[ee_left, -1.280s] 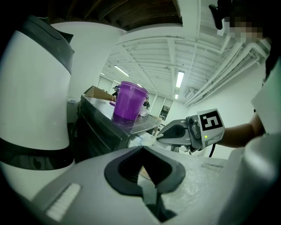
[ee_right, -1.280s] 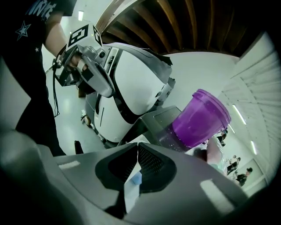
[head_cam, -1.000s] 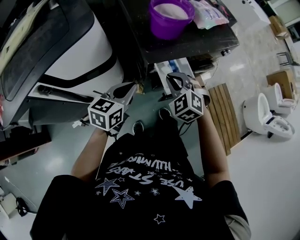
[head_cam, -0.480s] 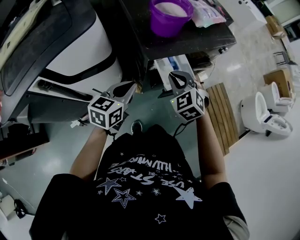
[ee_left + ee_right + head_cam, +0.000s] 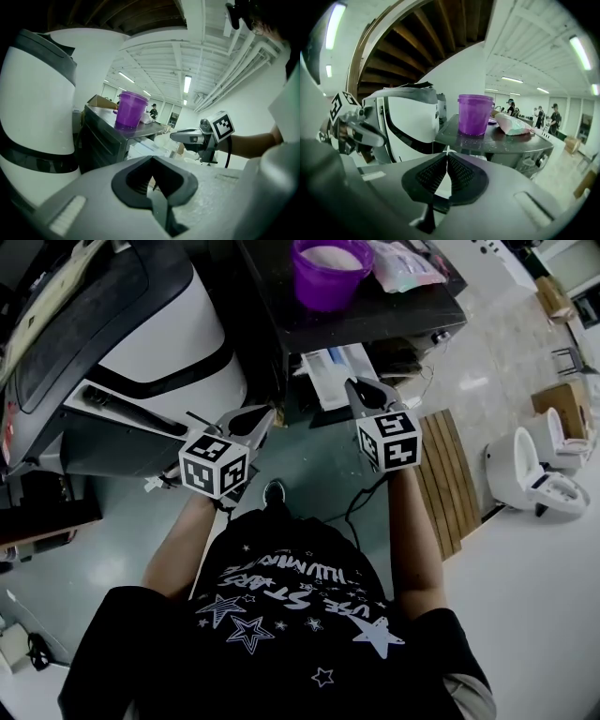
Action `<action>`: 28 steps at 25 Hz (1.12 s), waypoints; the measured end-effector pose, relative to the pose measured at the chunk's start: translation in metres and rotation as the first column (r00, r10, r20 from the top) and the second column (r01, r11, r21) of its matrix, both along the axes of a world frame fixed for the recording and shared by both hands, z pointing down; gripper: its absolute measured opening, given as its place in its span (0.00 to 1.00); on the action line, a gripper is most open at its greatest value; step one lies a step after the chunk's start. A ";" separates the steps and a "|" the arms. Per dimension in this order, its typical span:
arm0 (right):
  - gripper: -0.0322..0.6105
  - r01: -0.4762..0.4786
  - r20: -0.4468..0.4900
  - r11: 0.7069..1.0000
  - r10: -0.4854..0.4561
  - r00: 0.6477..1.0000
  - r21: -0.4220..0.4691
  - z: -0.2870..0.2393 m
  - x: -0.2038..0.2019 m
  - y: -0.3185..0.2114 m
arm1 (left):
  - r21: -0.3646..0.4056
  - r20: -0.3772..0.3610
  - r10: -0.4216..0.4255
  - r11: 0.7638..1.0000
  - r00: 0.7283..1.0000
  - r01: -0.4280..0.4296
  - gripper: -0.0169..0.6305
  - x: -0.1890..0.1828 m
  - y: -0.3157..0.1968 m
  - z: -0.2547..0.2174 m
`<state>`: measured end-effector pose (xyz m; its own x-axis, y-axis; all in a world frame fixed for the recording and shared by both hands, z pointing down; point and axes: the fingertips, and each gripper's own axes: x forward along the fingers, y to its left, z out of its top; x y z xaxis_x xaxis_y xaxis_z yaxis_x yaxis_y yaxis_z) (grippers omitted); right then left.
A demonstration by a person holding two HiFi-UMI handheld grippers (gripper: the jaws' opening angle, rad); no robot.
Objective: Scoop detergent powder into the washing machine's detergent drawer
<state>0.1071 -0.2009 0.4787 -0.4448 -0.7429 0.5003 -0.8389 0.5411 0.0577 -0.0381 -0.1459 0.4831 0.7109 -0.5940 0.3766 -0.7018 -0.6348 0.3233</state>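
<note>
A purple tub (image 5: pixel 328 273) holding pale powder stands on a dark machine top (image 5: pixel 394 320), with a pink-and-white bag (image 5: pixel 408 263) lying beside it. A white and blue tray (image 5: pixel 333 367) juts out under the top's front edge. My left gripper (image 5: pixel 267 413) is shut and empty, low beside the white washing machine (image 5: pixel 159 334). My right gripper (image 5: pixel 354 382) is also shut and empty, its tip close to the jutting tray. The left gripper view shows the tub (image 5: pixel 130 109) and the right gripper (image 5: pixel 197 137). In the right gripper view the tub (image 5: pixel 476 114) and bag (image 5: pixel 513 123) stand straight ahead.
A slatted wooden board (image 5: pixel 445 479) lies on the floor to the right. Beyond it stand white toilets (image 5: pixel 534 474) and a cardboard box (image 5: pixel 562 399). A black cable (image 5: pixel 361 498) hangs below my right gripper. Several people (image 5: pixel 553 117) stand far off.
My right gripper has moved forward and slightly right, toward the front of the dark machine. The left gripper has stayed about where it was. Both remain shut.
</note>
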 end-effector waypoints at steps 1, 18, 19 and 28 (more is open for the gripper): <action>0.10 -0.013 0.040 1.000 0.013 0.999 -0.007 -0.003 0.003 0.004 | 0.002 0.002 0.004 1.000 1.000 -0.004 0.03 0.004 0.005 -0.002; 0.10 -0.106 0.391 0.994 0.090 0.916 0.020 -0.067 0.031 0.088 | 0.080 0.007 -0.022 0.997 1.000 0.022 0.03 0.024 0.082 -0.041; 0.10 -0.103 0.397 0.994 0.086 0.914 0.022 -0.068 0.030 0.096 | 0.084 0.007 -0.027 0.996 1.000 0.026 0.03 0.023 0.087 -0.042; 0.10 -0.077 0.419 0.997 0.056 0.906 0.033 -0.070 0.021 0.144 | 0.095 0.000 -0.044 0.994 0.999 0.044 0.03 0.017 0.135 -0.048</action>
